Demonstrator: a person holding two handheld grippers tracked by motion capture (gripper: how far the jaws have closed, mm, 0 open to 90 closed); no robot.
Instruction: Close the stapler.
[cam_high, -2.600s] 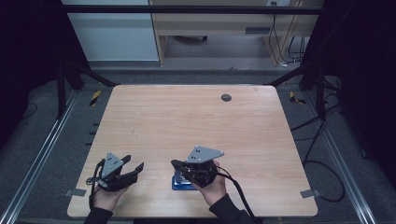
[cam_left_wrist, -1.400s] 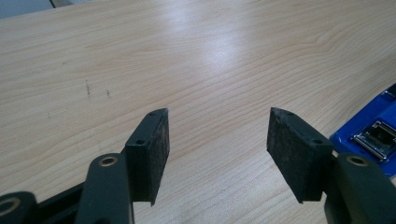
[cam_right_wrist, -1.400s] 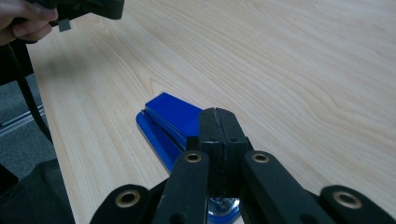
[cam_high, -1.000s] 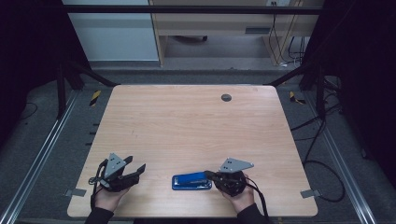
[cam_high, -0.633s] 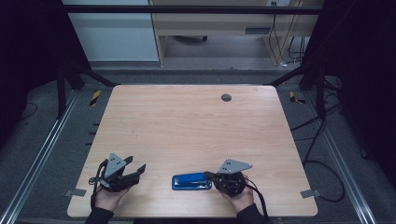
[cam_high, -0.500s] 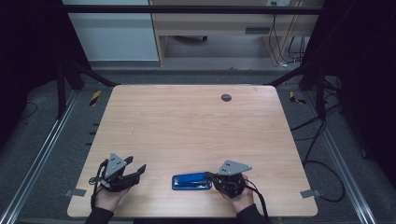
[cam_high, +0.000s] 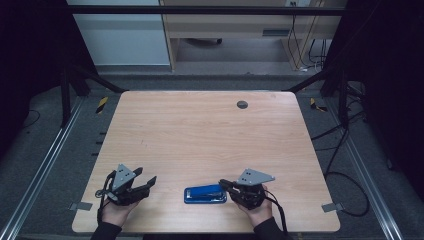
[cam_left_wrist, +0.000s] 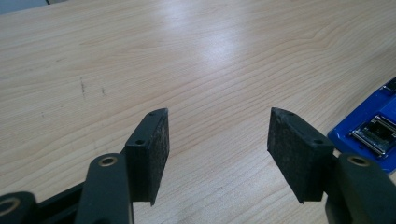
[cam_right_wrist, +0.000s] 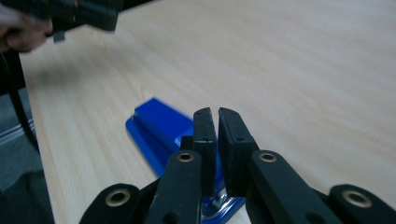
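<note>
High view: wooden table (cam_high: 210, 135), one dark round grommet (cam_high: 242, 104) near its far edge. Blue case (cam_high: 205, 194) lies flat near the near edge, between the two hands. It looks like a shallow open tray or holder; the contents are too small to read here. Left gripper (cam_high: 146, 183) sits well to the left of the case, resting low over the table, held by the left hand (cam_high: 116, 210), jaws pointing right toward the case and spread apart with nothing between them. Right gripper (cam_high: 223, 184) is just at the case's right end, tips touching or nearly touching it, right hand (cam_high: 257, 210) behind it. Cable (cam_high: 278, 215) trails back off the near edge.

Left gripper view: both black pads stand wide apart, bare wood between them, so released and holding nothing. Blue case (cam_left_wrist: 371, 130) at the right edge, apart from the jaws. Its recess holds a small metal part (cam_left_wrist: 373, 135), silvery, rectangular; what it is, cannot tell.

Right gripper view: jaws nearly together, narrow slit between the pads, having just been opening a little from fully clenched. Nothing sits in the slit. Blue case (cam_right_wrist: 159, 126) lies directly under and ahead of the tips, a metal bit showing in it below the jaws. Whether the tips touch the case, cannot tell. Left gripper (cam_right_wrist: 74, 14) is blurred at top left.
</note>
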